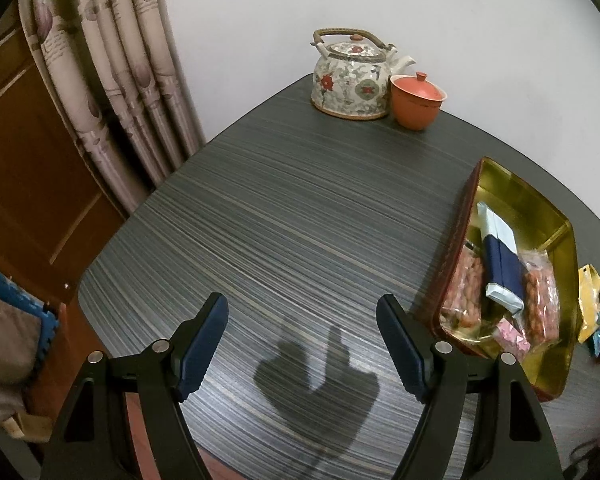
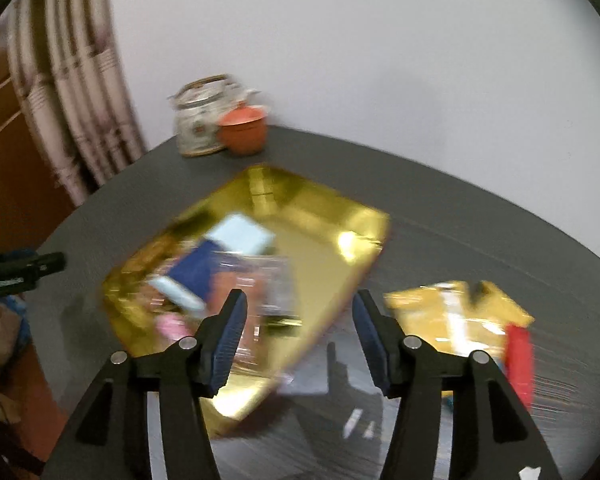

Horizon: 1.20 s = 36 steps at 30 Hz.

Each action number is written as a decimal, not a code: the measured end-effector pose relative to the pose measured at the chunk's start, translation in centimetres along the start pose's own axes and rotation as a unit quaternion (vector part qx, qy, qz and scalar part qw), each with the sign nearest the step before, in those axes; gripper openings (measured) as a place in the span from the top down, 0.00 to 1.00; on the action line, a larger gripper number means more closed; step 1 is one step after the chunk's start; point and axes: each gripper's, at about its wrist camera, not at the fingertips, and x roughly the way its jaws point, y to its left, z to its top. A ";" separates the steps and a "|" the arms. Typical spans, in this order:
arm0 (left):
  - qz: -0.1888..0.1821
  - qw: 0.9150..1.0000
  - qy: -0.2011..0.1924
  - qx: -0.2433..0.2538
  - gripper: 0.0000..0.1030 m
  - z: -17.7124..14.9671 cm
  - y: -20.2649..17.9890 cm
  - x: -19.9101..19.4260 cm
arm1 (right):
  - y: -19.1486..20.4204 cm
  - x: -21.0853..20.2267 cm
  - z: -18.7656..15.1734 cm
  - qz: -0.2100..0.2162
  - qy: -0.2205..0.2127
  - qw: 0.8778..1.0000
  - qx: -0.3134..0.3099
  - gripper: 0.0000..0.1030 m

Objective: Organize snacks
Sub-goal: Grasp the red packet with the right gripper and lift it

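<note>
Left gripper [image 1: 302, 312] fingers spread wide, holding nothing, over bare dark striped wooden table [image 1: 284, 216]. Right gripper [image 2: 300, 312] also spread wide and empty, above near corner of gold-lined rectangular tin tray [image 2: 320, 256]; view blurred. Tray holds navy-and-pale-blue packet [image 1: 500, 264], two clear bags of reddish snacks [image 1: 540, 300] either side of it, small pink wrapper [image 1: 510, 336]. Yellow foil snack bag [image 2: 460, 316] lies on table just right of tray, red packet [image 2: 520, 360] touching it. Floral ceramic teapot [image 1: 352, 80] and orange lidded clay cup [image 1: 416, 100] side by side at far edge.
</note>
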 end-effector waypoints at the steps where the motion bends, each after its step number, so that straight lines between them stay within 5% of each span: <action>1: 0.000 1.000 0.000 0.002 0.25 0.0 0.0 0.0 | -1.7 -0.1 -0.3 -0.014 0.004 1.000 0.012 0.49; 5: 0.002 1.000 0.000 0.007 0.25 -0.1 -0.2 0.1 | -7.6 -0.4 -1.6 -0.064 0.017 0.996 0.051 0.49; 12: 0.006 1.000 -0.005 0.017 0.25 -0.1 -0.4 0.3 | -15.3 0.1 -4.4 -0.091 0.050 0.988 0.114 0.49; 28: 0.019 0.998 -0.034 0.051 0.25 -1.4 -3.3 -1.4 | -18.1 3.4 -7.3 -0.061 0.070 0.987 0.135 0.49; 36: -0.034 0.993 -0.052 0.102 0.25 -1.1 -9.0 -5.3 | -18.4 3.0 -8.5 -0.098 0.057 0.989 0.095 0.50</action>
